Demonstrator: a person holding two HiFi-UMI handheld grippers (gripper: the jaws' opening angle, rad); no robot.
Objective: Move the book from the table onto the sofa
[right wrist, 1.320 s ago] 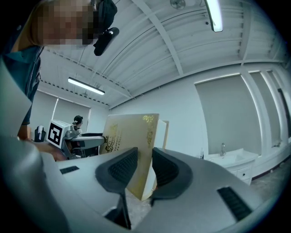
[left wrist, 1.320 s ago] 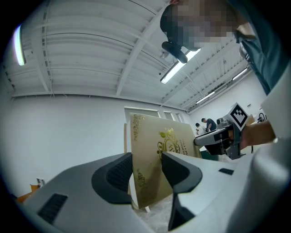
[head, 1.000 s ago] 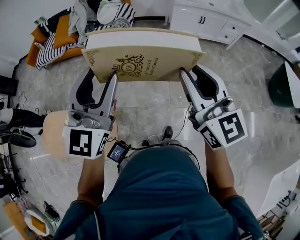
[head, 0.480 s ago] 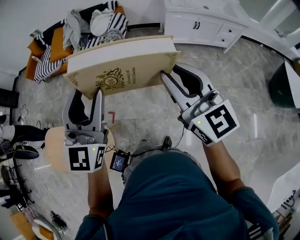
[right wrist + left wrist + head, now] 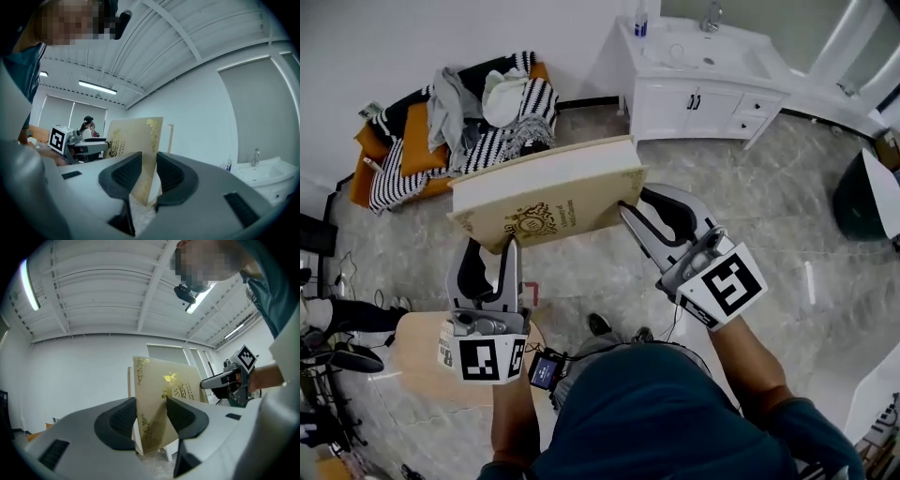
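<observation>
- Head view: bright, even, diffuse indoor light; only faint, soft shadows on the marble floor (image 5: 769,206); sharp at centre, fisheye bending toward the edges
- Left gripper view: a ceiling tube light (image 5: 29,287) glares white at upper left; gold print on the book (image 5: 169,378) glints; black vignette in the corners
- Right gripper view: dimmer; a ceiling strip lamp (image 5: 97,86) glows; nearest foreground soft; corners black

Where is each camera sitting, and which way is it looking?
Head view: on the person's head, looking steeply down at the book, floor and sofa; shows both forearms, left gripper, right gripper.
Left gripper view: rides the left gripper, looking along its jaws gripping the book; right gripper shows beyond.
Right gripper view: rides the right gripper, jaws gripping the book's other end; left gripper shows beyond.
Shared: all three see the book.
</observation>
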